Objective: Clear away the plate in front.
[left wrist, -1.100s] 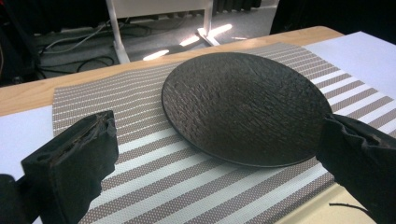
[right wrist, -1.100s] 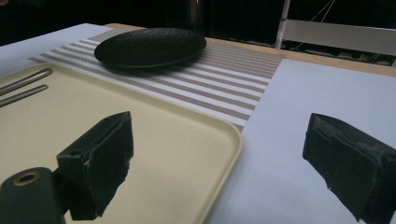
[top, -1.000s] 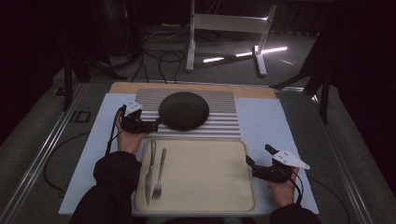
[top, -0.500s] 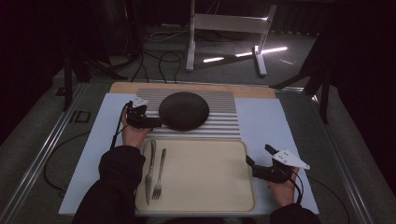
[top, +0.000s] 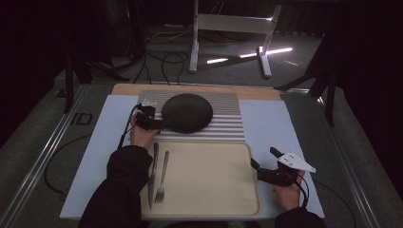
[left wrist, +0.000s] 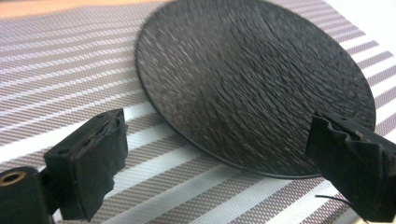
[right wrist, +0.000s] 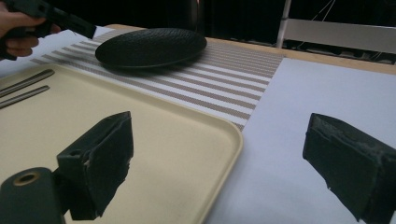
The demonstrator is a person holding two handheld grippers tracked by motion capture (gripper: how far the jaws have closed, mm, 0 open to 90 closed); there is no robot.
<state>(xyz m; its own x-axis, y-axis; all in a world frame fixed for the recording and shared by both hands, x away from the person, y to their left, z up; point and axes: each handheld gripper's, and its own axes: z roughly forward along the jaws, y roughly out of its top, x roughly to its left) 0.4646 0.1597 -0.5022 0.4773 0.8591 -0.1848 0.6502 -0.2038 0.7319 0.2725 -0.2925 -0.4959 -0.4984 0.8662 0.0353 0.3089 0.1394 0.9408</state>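
A round black textured plate lies on a striped placemat. My left gripper is level at the plate's left rim. Its jaws have just been closing a little but stand open, and the near rim lies between the pads without touching them. In front of the placemat lies a cream tray with a knife and a fork at its left side. My right gripper rests open at the tray's right rim, holding nothing.
A white mat covers the table under the placemat and tray. A wooden strip runs along the back edge. Beyond the table are a white stand and cables on the dark floor. Each gripper trails a cable.
My left gripper has moved toward the plate and come down to its left rim. The right gripper, tray and cutlery have stayed in place.
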